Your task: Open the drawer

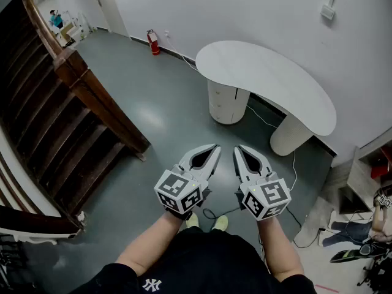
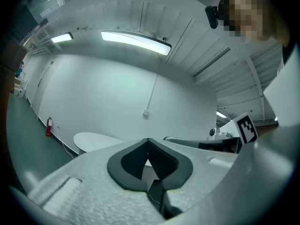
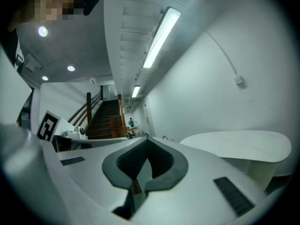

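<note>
A white curved desk [image 1: 269,81] stands by the far wall. It rests on a round white drawer pedestal [image 1: 228,101] and a second plain leg [image 1: 289,135]. The pedestal's drawer fronts sit flush. Both grippers are held level at waist height, well short of the desk and pointing towards it. My left gripper [image 1: 215,146] is shut with nothing between its jaws, and my right gripper [image 1: 237,149] is shut and empty beside it. The desk top [image 2: 93,142] shows beyond the left gripper [image 2: 148,140], and the desk top [image 3: 239,145] lies to the right of my right gripper [image 3: 146,140].
A dark wooden staircase [image 1: 67,103] fills the left side. A red fire extinguisher [image 1: 153,42] stands at the far wall. Cables [image 1: 288,182] trail over the grey floor near the desk. Shelves and clutter [image 1: 367,225] sit at the right.
</note>
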Tool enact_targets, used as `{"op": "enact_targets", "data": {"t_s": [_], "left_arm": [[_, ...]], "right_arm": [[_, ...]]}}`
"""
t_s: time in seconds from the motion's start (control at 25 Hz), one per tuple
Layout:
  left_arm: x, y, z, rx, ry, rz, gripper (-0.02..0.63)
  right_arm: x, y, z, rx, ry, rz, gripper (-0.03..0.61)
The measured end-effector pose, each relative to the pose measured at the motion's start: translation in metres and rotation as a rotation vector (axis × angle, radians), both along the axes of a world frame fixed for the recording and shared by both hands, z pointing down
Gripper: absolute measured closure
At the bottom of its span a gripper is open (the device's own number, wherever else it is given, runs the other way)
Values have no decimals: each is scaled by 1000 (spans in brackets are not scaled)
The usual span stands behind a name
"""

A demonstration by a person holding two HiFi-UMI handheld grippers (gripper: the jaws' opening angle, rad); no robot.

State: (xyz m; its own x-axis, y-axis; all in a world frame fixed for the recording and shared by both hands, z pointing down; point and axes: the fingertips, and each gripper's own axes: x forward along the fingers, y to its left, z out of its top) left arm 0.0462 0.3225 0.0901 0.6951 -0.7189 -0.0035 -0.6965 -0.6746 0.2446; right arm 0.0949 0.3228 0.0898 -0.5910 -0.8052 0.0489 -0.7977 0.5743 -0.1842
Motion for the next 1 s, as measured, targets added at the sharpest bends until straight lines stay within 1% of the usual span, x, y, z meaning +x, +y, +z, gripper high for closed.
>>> {"op": "enact_targets", "data": {"t_s": [0.44,0.52,0.64,0.76,0.88,1.0], "left_arm": [[4,-2,0,2,-10,2,604],[5,0,-1,4,-7,7,604],[9,-4,-3,13,7,27,604],[11,-13,0,11,-9,31,604],[13,-17,4,-3,-37,20,604],[17,-22,7,-16,-43,5,604]], "right_arm": [[1,-2,2,-7,-1,-6,566],[2,1,2,-22,-31,-20,566],[10,-4,0,-44,-112,-32,565],[17,-13,3,-76,-177,-35,565],[21,-18,6,-85,-189,-29,565],[25,-24,8,-71,-161,-24,565]]}}
